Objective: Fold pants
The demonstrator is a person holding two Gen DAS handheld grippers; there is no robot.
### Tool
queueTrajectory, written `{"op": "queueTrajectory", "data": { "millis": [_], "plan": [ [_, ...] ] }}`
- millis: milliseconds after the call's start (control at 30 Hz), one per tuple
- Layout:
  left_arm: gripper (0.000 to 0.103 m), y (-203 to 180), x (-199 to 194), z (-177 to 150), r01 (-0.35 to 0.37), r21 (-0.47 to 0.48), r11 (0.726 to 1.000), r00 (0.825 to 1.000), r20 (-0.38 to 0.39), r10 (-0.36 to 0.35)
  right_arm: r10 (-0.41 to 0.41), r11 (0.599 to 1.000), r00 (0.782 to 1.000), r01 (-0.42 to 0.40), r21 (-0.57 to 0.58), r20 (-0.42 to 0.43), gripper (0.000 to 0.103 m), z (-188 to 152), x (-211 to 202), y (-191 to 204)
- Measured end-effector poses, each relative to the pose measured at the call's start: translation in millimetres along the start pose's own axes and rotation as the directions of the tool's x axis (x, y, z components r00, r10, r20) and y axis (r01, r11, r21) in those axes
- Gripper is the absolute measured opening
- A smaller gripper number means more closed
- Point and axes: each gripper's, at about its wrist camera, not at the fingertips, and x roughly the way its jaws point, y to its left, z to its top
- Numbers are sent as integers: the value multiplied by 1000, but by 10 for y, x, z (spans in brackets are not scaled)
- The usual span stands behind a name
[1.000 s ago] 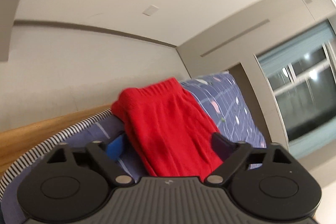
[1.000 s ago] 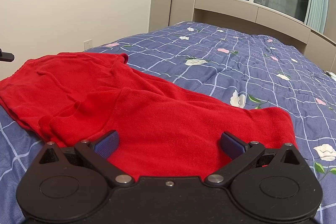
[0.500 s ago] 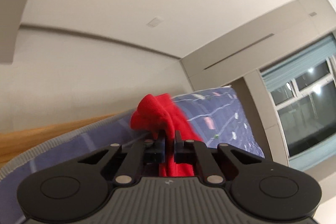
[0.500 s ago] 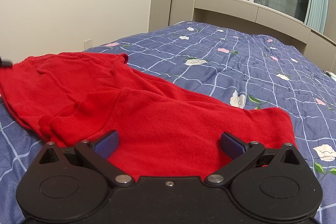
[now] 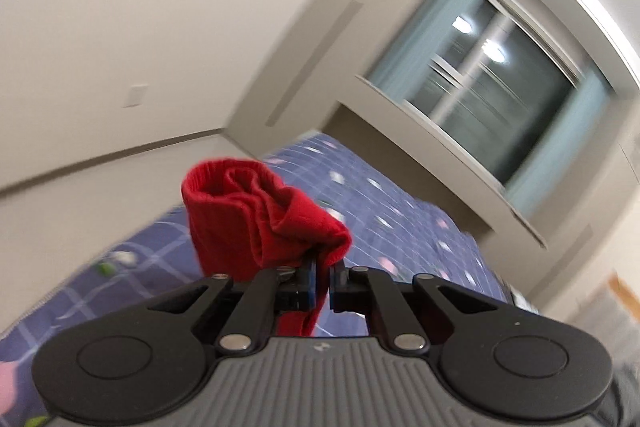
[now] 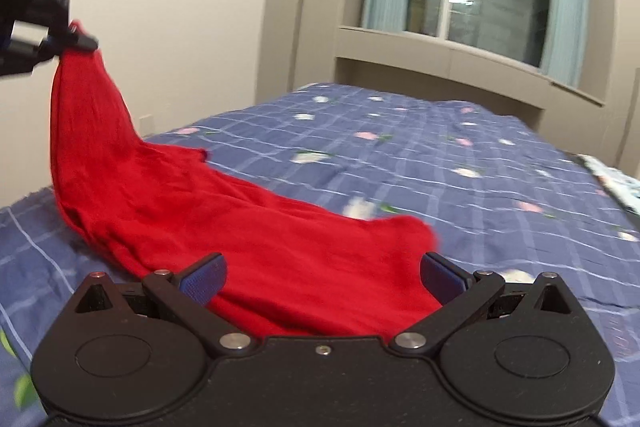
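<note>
Since 1 second ago, left gripper (image 5: 322, 277) has clamped and raised the red pants (image 6: 248, 227) off the bed (image 6: 480, 163), starting the fold, while right gripper (image 6: 320, 277) stays wide open, empty.

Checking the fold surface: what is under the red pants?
The red pants lie mostly on a blue checked floral bedspread; one end is lifted clear, pinched by the left gripper. Whatever lies beneath the resting cloth is covered.
</note>
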Motion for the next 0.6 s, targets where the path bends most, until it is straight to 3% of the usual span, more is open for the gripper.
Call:
{"op": "queueTrajectory", "data": {
  "millis": [133, 333, 500, 600],
  "plan": [
    [5, -579, 41, -189, 91, 158, 983, 995, -62, -82, -77, 997, 997, 78, 31, -14, 103, -147, -183, -283],
    [5, -1286, 92, -659, 214, 319, 923, 967, -205, -154, -188, 977, 981, 191, 98, -43, 103, -361, -338, -689],
    [5, -1656, 174, -1246, 277, 390, 878, 927, -349, -138, -241, 956, 967, 251, 153, -78, 103, -528, -435, -957],
    [5, -1759, 322, -1579, 271, 425, 864, 900, -429, -72, -254, 948, 962, 267, 174, -96, 103, -604, -462, -1021]
  ]
}}
